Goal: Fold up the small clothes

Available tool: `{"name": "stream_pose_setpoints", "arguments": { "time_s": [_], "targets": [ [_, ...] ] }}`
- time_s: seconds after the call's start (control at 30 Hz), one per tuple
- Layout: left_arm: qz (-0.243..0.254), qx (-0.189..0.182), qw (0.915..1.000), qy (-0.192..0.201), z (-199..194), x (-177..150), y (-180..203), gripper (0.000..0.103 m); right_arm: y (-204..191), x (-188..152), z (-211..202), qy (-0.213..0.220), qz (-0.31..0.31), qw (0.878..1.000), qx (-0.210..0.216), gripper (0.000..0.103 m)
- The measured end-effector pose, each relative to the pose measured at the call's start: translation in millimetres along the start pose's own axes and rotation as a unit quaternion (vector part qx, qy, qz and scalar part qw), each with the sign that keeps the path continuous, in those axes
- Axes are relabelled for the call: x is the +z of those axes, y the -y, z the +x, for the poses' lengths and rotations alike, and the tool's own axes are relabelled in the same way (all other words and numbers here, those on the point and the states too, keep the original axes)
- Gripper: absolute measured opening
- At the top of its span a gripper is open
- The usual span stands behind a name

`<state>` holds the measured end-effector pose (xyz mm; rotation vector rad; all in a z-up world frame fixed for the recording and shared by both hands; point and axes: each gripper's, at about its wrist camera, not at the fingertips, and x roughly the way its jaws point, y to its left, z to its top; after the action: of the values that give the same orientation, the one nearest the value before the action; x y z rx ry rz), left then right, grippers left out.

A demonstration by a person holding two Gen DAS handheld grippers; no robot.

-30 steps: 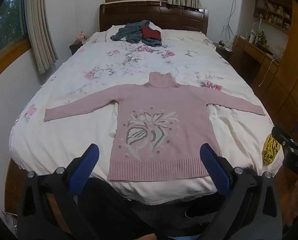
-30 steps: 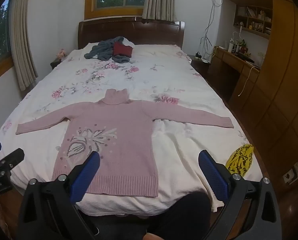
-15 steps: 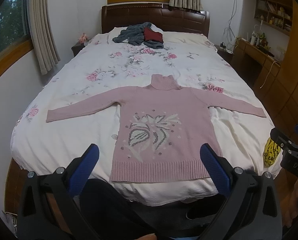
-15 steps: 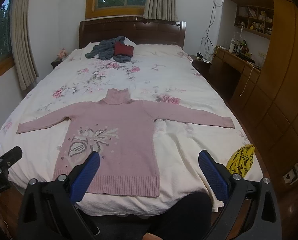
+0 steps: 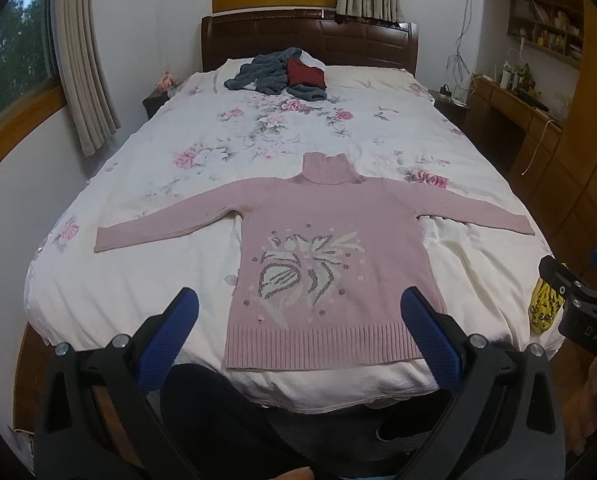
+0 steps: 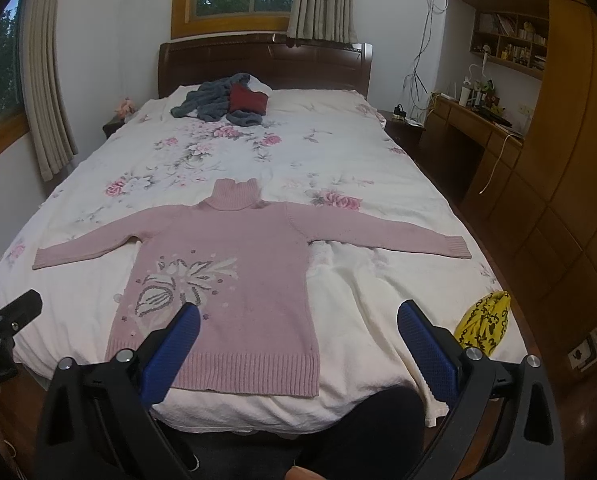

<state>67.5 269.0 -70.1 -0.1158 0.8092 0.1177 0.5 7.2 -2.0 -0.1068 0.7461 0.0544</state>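
A pink turtleneck sweater (image 5: 322, 248) (image 6: 234, 276) with a grey-and-white flower pattern lies flat, face up, on the near half of the bed, both sleeves spread out sideways and its ribbed hem toward me. My left gripper (image 5: 298, 320) hovers open in front of the hem, holding nothing. My right gripper (image 6: 298, 332) is open too, a little to the right of the sweater's body, above the bed's near edge. Each gripper shows at the edge of the other's view.
The bed (image 5: 146, 280) has a white floral cover. A pile of grey and dark red clothes (image 5: 282, 74) lies by the headboard. A yellow patterned cloth (image 6: 484, 324) hangs at the bed's right near corner. Wooden desk and cabinets (image 6: 538, 168) line the right wall. Dark trouser legs show below.
Both views have shifted slightly: the sweater sits a little lower and to the right in frame, as the grippers tilt up. The sweater itself has not moved; both grippers stay open.
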Motion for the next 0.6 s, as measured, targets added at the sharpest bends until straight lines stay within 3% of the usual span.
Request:
{"name": "stream_pose_setpoints", "arguments": {
  "time_s": [0.6],
  "targets": [
    [0.008, 0.001, 1.0, -0.004, 1.4, -1.1, 14.5, 0.1, 7.4, -1.2, 11.1, -0.006, 0.006, 1.0, 0.0, 0.099]
  ]
}}
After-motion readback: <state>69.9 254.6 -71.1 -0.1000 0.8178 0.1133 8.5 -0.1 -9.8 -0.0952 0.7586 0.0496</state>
